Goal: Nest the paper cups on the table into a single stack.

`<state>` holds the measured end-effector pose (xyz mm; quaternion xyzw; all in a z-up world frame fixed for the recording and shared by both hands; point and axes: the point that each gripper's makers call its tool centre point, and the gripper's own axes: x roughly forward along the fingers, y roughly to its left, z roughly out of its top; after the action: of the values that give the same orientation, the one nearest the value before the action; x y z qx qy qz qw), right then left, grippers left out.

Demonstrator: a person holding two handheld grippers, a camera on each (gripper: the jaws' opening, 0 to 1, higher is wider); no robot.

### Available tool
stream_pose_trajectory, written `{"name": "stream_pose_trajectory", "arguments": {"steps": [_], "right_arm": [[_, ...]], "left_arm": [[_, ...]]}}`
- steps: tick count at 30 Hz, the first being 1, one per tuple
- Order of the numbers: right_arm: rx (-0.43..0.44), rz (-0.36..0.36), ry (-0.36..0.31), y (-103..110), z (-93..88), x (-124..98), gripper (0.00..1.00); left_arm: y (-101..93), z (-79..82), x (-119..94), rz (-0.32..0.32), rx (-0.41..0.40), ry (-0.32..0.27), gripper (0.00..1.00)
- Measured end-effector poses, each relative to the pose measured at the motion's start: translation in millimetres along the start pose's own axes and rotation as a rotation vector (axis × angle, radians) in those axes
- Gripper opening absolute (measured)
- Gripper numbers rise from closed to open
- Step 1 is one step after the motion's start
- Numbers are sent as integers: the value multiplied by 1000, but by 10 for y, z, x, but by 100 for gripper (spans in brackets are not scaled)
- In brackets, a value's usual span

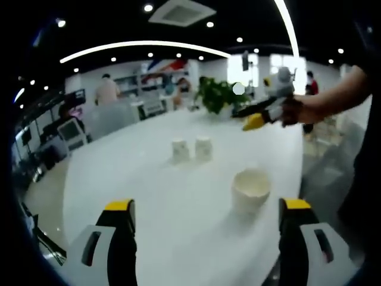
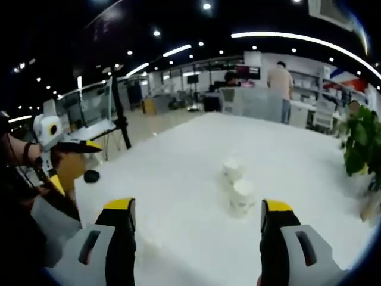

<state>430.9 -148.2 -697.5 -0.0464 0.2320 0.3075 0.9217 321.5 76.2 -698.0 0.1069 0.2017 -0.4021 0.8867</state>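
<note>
Both grippers' jaws wide apart, empty, above paper cups (image 1: 250,187)

White paper cups (image 1: 250,189) stand on a plain white desk (image 1: 166,196). The left gripper (image 1: 208,229) and the right gripper (image 2: 196,232) are black and pale grey, their jaws tipped in yellow. A green-leaved plant (image 1: 215,95) rises at the desk's far edge. A person's sleeve (image 1: 364,89) is dark.

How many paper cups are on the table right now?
3: an upright cup close ahead of the left claw, and two upside-down cups farther along the table, left cup and right cup.
</note>
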Motion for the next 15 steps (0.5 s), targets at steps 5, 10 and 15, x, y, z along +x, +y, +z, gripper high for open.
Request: {"name": "stream_pose_trajectory", "arguments": {"steps": [5,10,15], "right_arm": [[8,-11,26,-272,-4,250,79],[-28,-2,93,-423,-134,474,75],[-45,14,127,-479,-198,647,70]], "left_arm": [[1,-28,-26,15,-14,-2,100],[-7,-52,-72,28,-44,-3,100],[-11,-66,-95,39,-50,6,100]]}}
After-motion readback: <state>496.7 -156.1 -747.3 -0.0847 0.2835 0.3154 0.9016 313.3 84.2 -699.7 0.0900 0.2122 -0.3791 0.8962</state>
